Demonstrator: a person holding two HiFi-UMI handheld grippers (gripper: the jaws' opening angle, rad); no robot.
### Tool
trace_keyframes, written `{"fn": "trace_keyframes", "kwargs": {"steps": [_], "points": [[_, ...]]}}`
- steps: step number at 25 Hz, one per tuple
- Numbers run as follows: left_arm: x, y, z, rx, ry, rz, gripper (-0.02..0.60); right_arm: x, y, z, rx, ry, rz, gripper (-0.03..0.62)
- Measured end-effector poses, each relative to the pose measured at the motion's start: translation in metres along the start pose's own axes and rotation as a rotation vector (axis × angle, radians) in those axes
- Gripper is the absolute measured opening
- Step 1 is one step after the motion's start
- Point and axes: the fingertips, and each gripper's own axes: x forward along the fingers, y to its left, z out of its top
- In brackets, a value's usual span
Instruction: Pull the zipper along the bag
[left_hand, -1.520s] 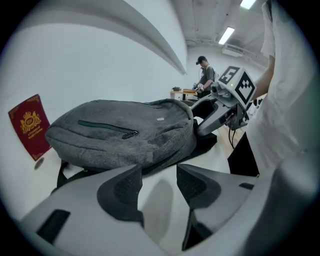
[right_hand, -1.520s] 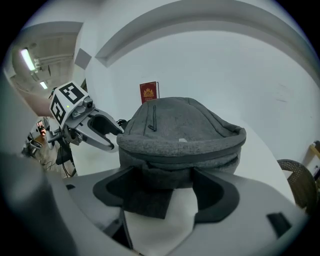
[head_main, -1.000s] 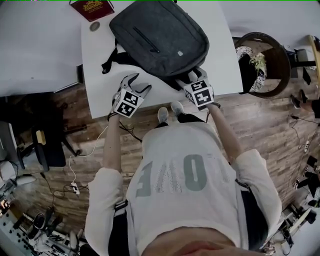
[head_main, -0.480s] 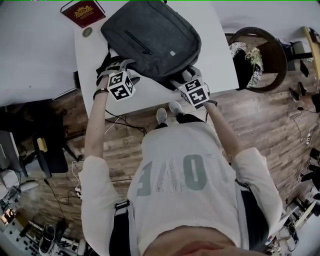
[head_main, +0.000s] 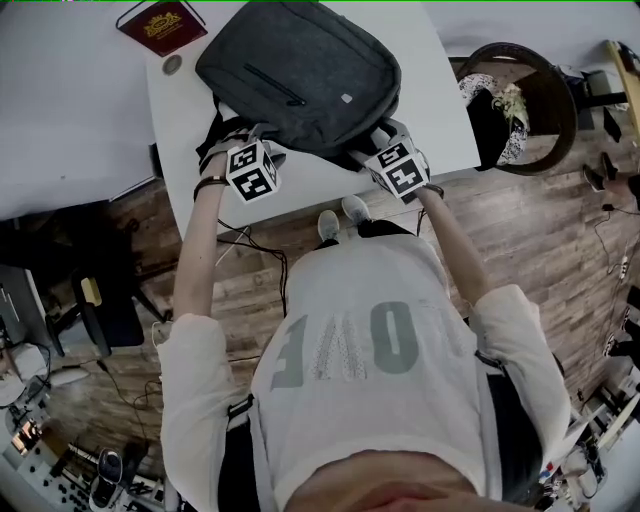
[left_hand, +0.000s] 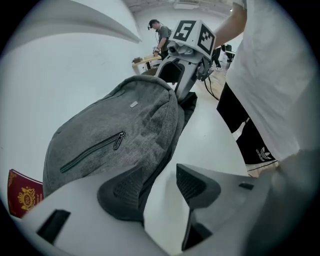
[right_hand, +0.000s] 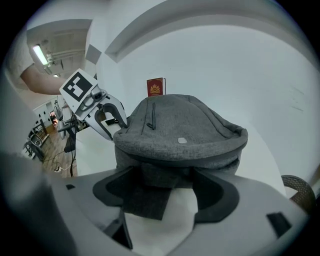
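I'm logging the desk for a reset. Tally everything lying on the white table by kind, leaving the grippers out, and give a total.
Grey backpack: 1
Red booklet: 1
Small round disc: 1
Total: 3

Only readable stuff: big "OVE" letters on the person's shirt (head_main: 395, 340), mirrored copy beside it, plus an Adidas trefoil on the shorts (left_hand: 264, 152); the red booklet (head_main: 165, 25) print's too small
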Motion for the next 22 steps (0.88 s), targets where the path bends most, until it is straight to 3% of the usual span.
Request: {"fn": "trace_keyframes", "kwargs": {"steps": [3, 8, 18, 20, 22], "points": [[-0.001, -0.01, 0.009, 0.005, -0.002, -0.008, 0.184, -0.003, -0.008, -0.004, -0.045, 0.03, 0.035, 0.373], [-0.003, -0.025, 0.022, -0.069, -0.067, -0.022, 0.186, 0.003, -0.025, -0.002, -0.146, 0.088, 0.114, 0.373], [-0.001, -0.046, 0.05, -0.178, -0.113, -0.014, 0.186, 0.027, -0.062, 0.015, -0.303, 0.213, 0.225, 0.376], [-0.001, -0.039, 0.052, -0.255, -0.151, 0.007, 0.184, 0.031, -0.066, 0.016, -0.283, 0.214, 0.234, 0.376], [-0.006, -0.028, 0.053, -0.435, -0.251, 0.031, 0.171, 0.033, -0.068, 0.015, -0.251, 0.205, 0.242, 0.377]]}}
